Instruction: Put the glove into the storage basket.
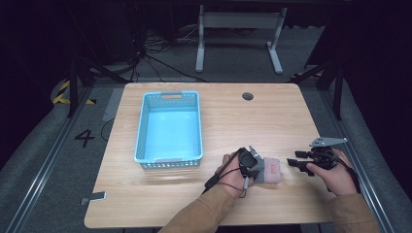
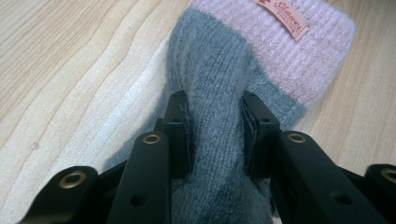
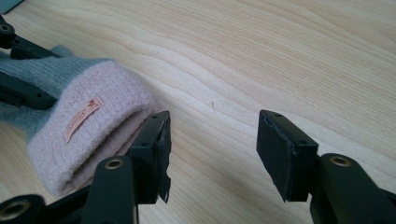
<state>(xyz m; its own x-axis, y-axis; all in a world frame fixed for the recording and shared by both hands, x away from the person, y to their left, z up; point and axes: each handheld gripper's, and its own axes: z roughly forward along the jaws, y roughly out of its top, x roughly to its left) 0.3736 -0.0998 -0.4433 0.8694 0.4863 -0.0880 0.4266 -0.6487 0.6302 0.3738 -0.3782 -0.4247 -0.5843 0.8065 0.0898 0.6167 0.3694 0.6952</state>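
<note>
The knitted glove (image 2: 219, 93), grey with a pink cuff, lies on the table (image 1: 272, 116) between my grippers. My left gripper (image 2: 212, 130) pinches its grey body, pads pressing both sides. My right gripper (image 3: 212, 154) stands wide open, empty, its near jaw just beside the cuff.

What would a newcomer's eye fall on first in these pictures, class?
Probably the light blue basket, empty on the left half of the wooden table. Next, near the front edge, the folded grey and pink knitted sock, pinched by the left gripper on its grey part. The right gripper stands open just beside its pink cuff.
</note>
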